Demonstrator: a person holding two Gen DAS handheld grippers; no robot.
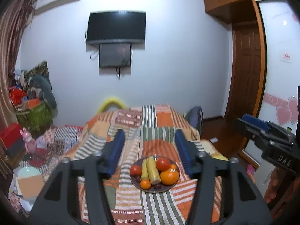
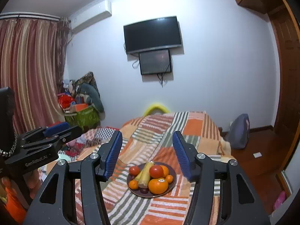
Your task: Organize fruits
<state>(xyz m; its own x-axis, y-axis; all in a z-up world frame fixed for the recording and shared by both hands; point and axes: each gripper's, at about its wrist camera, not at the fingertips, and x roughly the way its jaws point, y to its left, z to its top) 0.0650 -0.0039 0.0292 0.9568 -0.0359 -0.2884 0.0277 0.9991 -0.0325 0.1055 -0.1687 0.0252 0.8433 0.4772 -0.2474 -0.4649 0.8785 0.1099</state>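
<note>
A dark round plate (image 1: 135, 184) (image 2: 173, 184) sits on the striped patchwork bedspread (image 1: 159, 123) (image 2: 168, 131). It holds two red tomatoes (image 1: 162, 164) (image 2: 156, 171), a big orange (image 1: 169, 177) (image 2: 158, 186), small oranges (image 1: 145, 184) (image 2: 133, 184), two pale yellow corn cobs (image 1: 152, 171) (image 2: 145, 175) and dark small fruits. My left gripper (image 1: 150, 146) is open and empty, hovering above and short of the plate. My right gripper (image 2: 148, 148) is open and empty, likewise above the plate. Each gripper also shows at the edge of the other's view (image 1: 262, 129) (image 2: 56, 129).
The bed fills the middle. Piled bags and toys (image 1: 33, 101) (image 2: 82, 103) stand at the left wall by the curtain. A wooden floor, a grey bag (image 2: 239, 131) and a wardrobe (image 1: 247, 60) lie to the right. Two screens (image 1: 116, 28) hang on the far wall.
</note>
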